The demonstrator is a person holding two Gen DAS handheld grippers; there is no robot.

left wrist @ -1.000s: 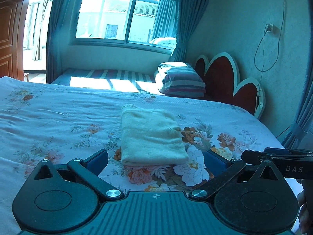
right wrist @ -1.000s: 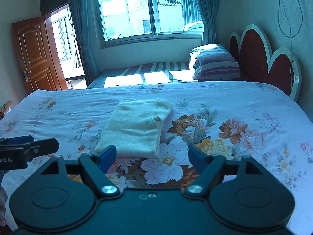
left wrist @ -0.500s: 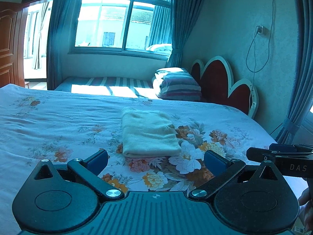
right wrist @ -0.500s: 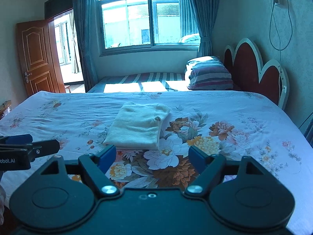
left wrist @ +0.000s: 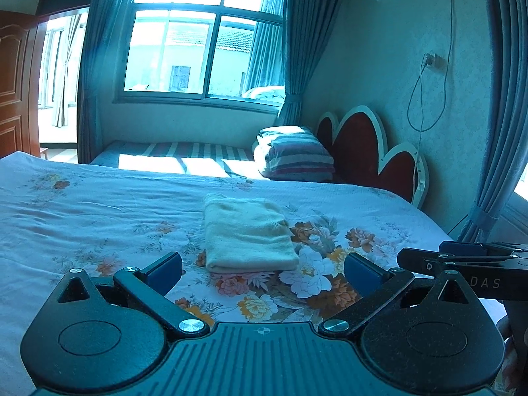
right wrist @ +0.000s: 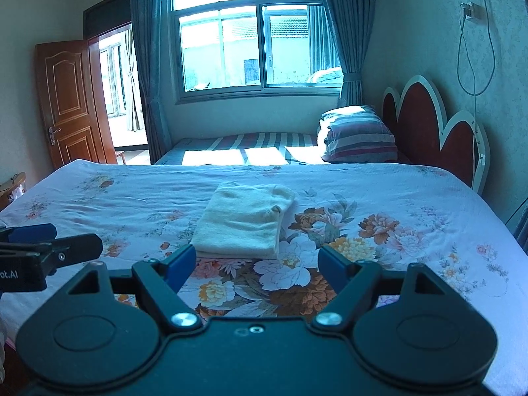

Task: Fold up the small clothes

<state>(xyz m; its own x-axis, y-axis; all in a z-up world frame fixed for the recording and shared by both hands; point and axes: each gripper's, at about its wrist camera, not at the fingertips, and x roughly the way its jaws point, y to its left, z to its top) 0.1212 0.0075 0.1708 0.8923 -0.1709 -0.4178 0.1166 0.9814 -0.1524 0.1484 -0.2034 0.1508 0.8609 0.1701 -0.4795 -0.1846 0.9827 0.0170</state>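
Both grippers, left gripper (left wrist: 263, 269) and right gripper (right wrist: 257, 260), are hovering spread and empty above the floral bedsheet (left wrist: 82, 217), where the folded cream garment (left wrist: 246, 236) is lying near the red scalloped headboard (left wrist: 369, 145) and window (left wrist: 201, 36).

Each wrist camera sits behind its own gripper, low over the bed's near edge, facing across the bedspread (left wrist: 82, 211) toward the window (right wrist: 254, 43). Both views share the folded cloth (left wrist: 246, 236), headboard (right wrist: 432, 128) and window.
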